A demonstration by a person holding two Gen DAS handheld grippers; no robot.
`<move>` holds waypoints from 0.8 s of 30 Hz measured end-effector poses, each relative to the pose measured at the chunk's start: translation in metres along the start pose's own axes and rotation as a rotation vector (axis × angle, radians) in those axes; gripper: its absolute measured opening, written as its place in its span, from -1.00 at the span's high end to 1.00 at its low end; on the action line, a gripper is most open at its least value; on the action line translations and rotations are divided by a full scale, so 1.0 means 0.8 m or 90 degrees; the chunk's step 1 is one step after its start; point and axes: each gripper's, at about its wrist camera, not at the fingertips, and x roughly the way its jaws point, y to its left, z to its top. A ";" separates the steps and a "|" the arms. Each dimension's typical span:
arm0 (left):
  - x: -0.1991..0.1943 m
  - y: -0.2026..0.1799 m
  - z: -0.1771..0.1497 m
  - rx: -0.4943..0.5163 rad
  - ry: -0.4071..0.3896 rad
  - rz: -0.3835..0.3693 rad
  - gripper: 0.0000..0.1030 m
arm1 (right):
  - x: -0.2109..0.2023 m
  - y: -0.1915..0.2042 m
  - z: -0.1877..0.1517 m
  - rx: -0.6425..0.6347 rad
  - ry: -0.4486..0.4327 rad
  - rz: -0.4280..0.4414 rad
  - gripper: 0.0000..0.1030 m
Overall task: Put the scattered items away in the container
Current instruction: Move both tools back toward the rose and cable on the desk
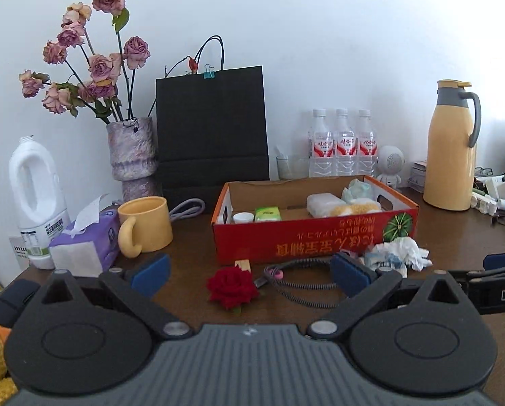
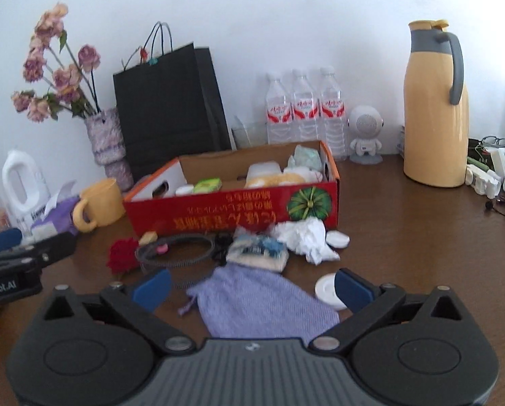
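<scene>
From the left wrist, the left gripper (image 1: 250, 272) stands spread with nothing between its blue pads, low over the brown table (image 1: 455, 233). Between the pads lie a red rose (image 1: 231, 287) and a coiled cable (image 1: 303, 282), with a small wooden block (image 1: 243, 265) just behind the rose. The red box (image 1: 315, 233) sits beyond them, open, already holding a white jar (image 1: 243, 218), a green packet (image 1: 268, 213), a wrapped white pack (image 1: 324, 203) and something yellow and fluffy beside it. Crumpled tissue (image 1: 404, 248) lies against the box's right front corner. Around the box stand a yellow mug (image 1: 147, 225), a tissue pack (image 1: 85, 242), a white jug (image 1: 34, 189), a vase (image 1: 134, 155) of dried roses, a black bag (image 1: 212, 125), three water bottles (image 1: 342, 143) and a yellow flask (image 1: 454, 149). The other gripper shows at the right edge. From the right wrist, the right gripper (image 2: 252, 289) is also spread wide and empty, above a lilac pouch (image 2: 266, 299) that lies flat between its pads. A white lid (image 2: 325, 287) lies just beside the right pad, partly hidden by it, and a second lid (image 2: 337, 238) lies near the tissue (image 2: 303, 237). A blue-and-white packet (image 2: 257, 252) lies between the pouch and the box (image 2: 232, 215), touching the cable (image 2: 178, 253); the rose (image 2: 122, 257) is left of that. The left gripper (image 2: 2, 240) juts in from the left edge.
</scene>
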 end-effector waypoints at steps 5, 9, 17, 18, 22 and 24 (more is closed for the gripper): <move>-0.002 0.002 -0.027 -0.002 0.048 -0.027 -1.00 | -0.013 -0.004 -0.022 -0.011 0.027 0.002 -1.00; 0.012 0.009 -0.028 -0.012 0.077 -0.018 -1.00 | -0.022 -0.012 -0.024 -0.016 0.042 -0.004 -1.00; 0.052 0.020 -0.027 0.018 0.123 -0.033 -0.88 | 0.007 -0.024 0.008 -0.023 0.046 0.003 -0.85; 0.060 0.021 -0.024 0.025 0.124 -0.040 -0.88 | 0.013 -0.022 0.011 -0.027 0.048 0.007 -0.83; 0.106 0.028 -0.007 0.063 0.155 -0.077 -0.69 | 0.039 0.000 0.024 -0.064 0.065 0.061 -0.78; 0.128 0.037 0.000 0.082 0.171 -0.059 -0.65 | 0.054 0.022 0.030 -0.106 0.072 0.096 -0.78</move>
